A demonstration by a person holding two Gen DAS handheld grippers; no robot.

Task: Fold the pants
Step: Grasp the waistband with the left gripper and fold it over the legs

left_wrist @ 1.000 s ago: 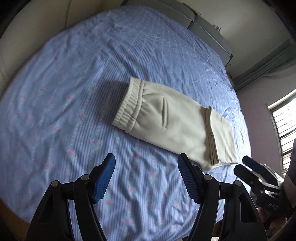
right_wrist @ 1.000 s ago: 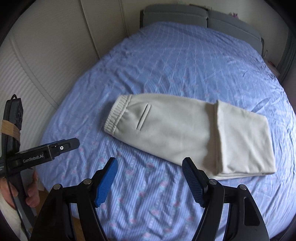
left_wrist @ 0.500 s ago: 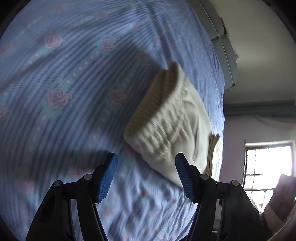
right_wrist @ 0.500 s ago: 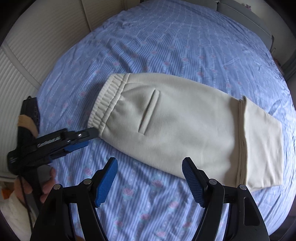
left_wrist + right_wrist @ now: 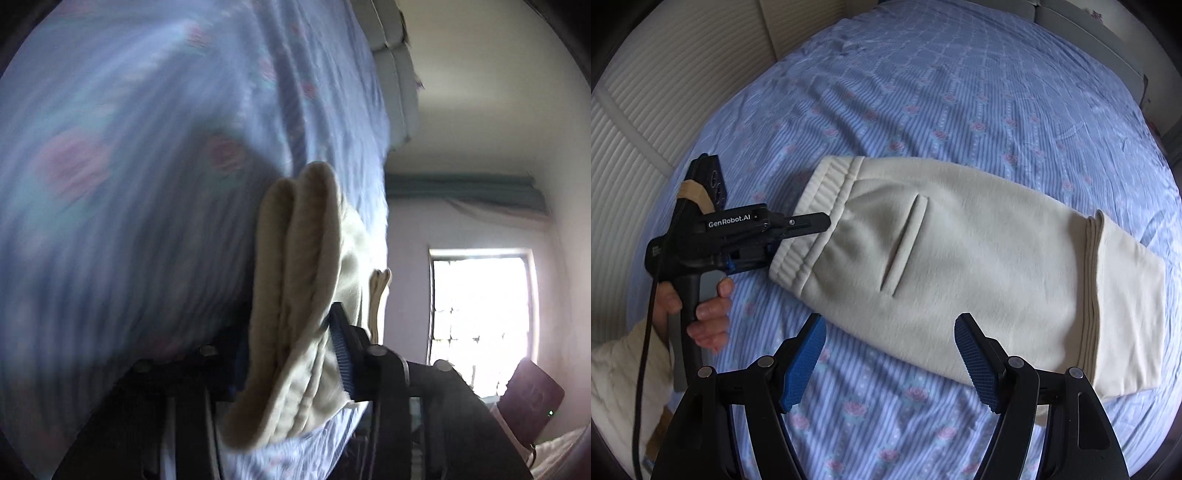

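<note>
While the right gripper point(image 5: 888, 363) hovers with jaws apart over the near edge, the cream pants point(image 5: 979, 266) lie lengthwise left to right on the bed point(image 5: 960, 92), waistband left, where the left gripper point(image 5: 798, 236) is closing its jaws around it.

One pair of pants point(image 5: 979, 266), one bed sheet point(image 5: 960, 92), two grippers: left gripper point(image 5: 798, 230), right gripper point(image 5: 890, 358); one window point(image 5: 480, 314).

Left gripper point(image 5: 798, 236) level, jaws closing on waistband point(image 5: 812, 221). Right gripper point(image 5: 890, 363) pointing steeply down, jaws apart, empty.
</note>
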